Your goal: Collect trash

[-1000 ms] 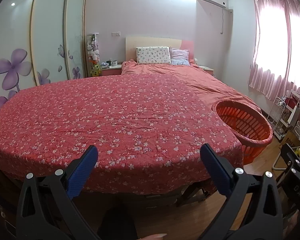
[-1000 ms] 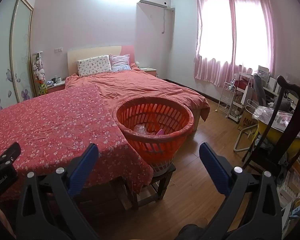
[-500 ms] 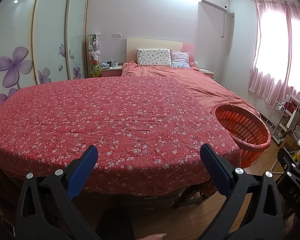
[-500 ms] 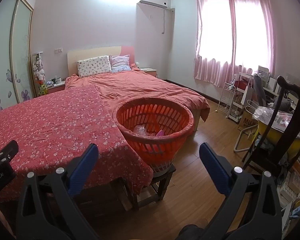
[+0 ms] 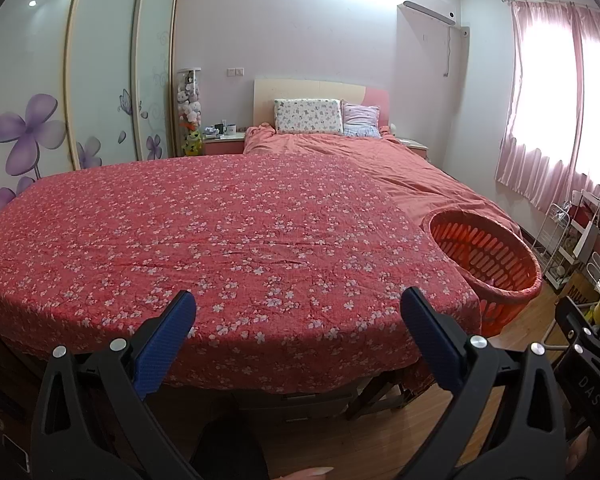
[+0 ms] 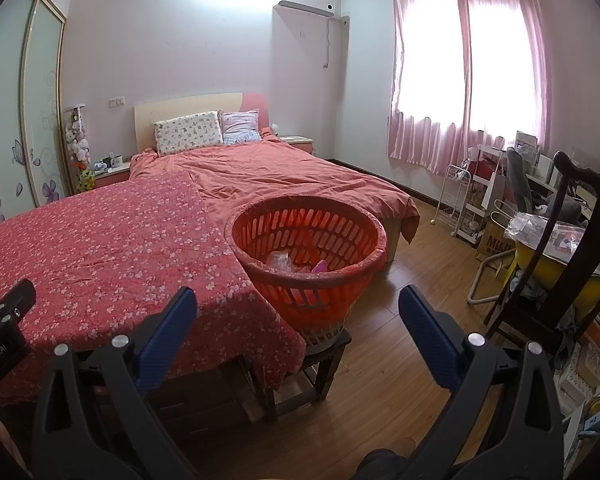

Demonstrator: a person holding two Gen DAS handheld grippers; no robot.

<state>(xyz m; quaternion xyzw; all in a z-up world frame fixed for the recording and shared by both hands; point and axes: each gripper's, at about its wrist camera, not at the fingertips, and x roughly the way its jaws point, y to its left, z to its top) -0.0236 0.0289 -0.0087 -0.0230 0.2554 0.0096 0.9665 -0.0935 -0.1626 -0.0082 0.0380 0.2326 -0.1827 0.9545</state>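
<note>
Left of the orange basket [image 6: 306,256] we see the flowered cloth [image 5: 220,240], and our left gripper [image 5: 298,334] hangs released before it. In the basket lies some trash [image 6: 296,265]. Before the basket our right gripper [image 6: 298,330] is released, grasping nothing.

Black gripper [image 5: 298,326], blue pads [image 5: 165,342]

Your left gripper [image 5: 298,330] sat low in the frame, jaws spread wide and holding nothing. Your right gripper [image 6: 298,328] did the same, blue pads [image 6: 168,336] far apart. Its edge showed at the lower right of the left view.
</note>
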